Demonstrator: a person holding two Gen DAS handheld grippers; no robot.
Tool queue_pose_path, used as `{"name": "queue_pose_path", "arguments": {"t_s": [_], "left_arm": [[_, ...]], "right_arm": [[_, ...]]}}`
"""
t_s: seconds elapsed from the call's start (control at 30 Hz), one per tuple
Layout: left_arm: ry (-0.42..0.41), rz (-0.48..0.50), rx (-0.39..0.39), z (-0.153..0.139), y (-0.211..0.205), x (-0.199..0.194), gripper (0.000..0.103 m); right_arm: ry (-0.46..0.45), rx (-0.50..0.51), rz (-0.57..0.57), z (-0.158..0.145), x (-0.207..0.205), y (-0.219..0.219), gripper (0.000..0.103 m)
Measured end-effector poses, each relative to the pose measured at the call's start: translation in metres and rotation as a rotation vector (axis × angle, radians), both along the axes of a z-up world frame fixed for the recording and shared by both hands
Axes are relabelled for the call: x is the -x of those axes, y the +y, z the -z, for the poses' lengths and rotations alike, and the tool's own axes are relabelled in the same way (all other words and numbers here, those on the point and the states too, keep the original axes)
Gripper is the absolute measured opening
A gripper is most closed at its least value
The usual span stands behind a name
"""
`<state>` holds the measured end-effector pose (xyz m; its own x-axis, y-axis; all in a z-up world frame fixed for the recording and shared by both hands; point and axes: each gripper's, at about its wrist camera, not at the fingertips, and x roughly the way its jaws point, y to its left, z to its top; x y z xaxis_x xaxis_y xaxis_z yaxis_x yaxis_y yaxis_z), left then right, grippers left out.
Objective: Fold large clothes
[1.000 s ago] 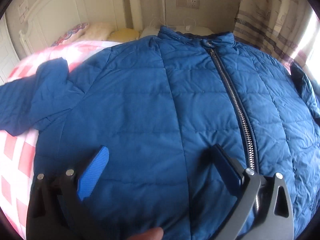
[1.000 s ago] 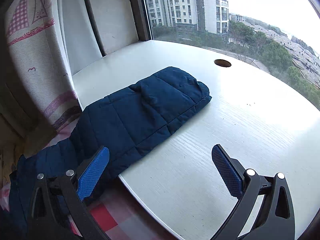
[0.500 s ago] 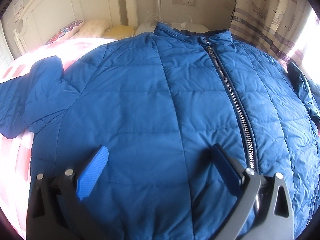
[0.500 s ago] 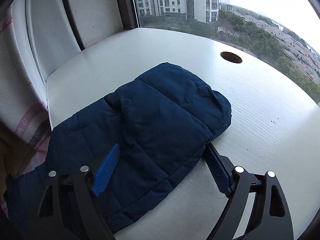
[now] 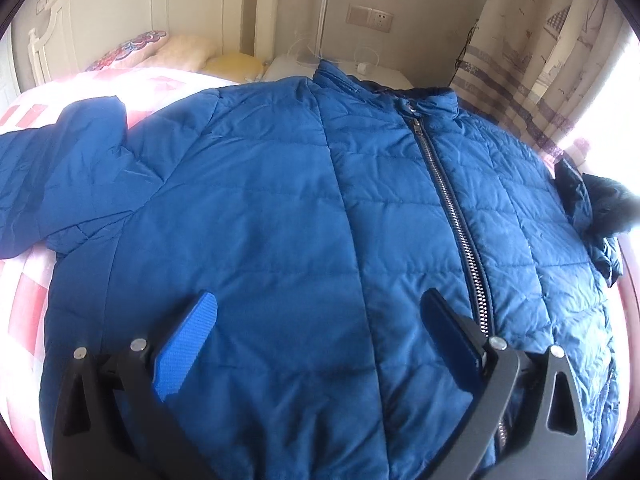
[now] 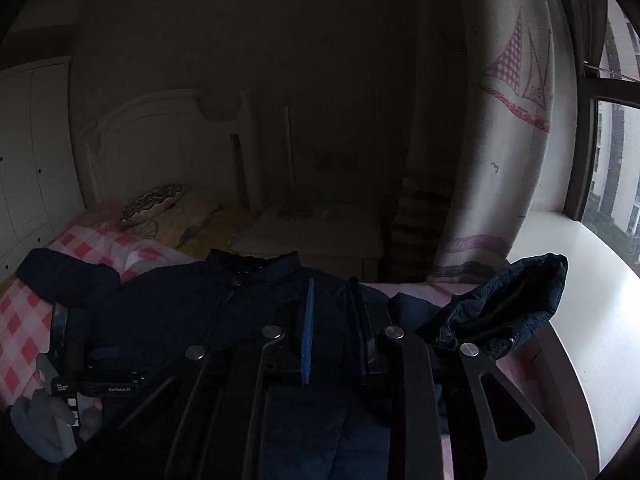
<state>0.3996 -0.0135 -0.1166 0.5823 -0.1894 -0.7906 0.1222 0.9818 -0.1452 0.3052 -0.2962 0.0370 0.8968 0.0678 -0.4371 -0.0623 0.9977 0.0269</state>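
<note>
1. Right gripper (image 6: 331, 284) jaws have just been closing and now stand almost together. The sleeve (image 6: 516, 300) bunches up off the sill (image 6: 592, 320) just beside the right finger, so I judge a fold of it is pinched, though the dark view hides the contact.
2. Left gripper (image 5: 318, 298) jaws stand wide apart over the hem end of the jacket (image 5: 280, 200), gripping nothing.
3. I see the jacket lying face up on the bed (image 5: 24, 320), its long axis running away from me, collar far, zipper (image 5: 452, 208) closed.
4. The raised sleeve sits to the right of the body, and my right hand is the nearer one. I judge that the fold means carrying the sleeve leftward across the chest, towards the zipper.
5. A second ago the sleeve lay flat on the sill under open right jaws. Now that camera faces the headboard and the cuff is in the air. The left view has barely changed.
</note>
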Motion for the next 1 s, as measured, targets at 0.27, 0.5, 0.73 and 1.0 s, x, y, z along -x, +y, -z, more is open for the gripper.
{"name": "queue_pose_path", "arguments": {"t_s": [0.27,0.5,0.73,1.0], "left_arm": [[-0.007,0.001,0.084,-0.004,0.009,0.001,0.101],[-0.089,0.156,0.106,-0.046,-0.053,0.028,0.100],[-0.380,0.671,-0.255,-0.062,-0.218,0.108,0.101],[-0.558,0.976,-0.650,-0.027,-0.328,0.155,0.101]], "right_arm": [[0.082,-0.181,-0.063,0.059,0.023,0.019,0.068],[0.173,-0.191,0.185,0.107,0.093,-0.036,0.072],[0.114,-0.369,0.273,0.114,0.156,-0.066,0.072],[0.118,-0.431,0.330,0.129,0.178,-0.081,0.073]]}}
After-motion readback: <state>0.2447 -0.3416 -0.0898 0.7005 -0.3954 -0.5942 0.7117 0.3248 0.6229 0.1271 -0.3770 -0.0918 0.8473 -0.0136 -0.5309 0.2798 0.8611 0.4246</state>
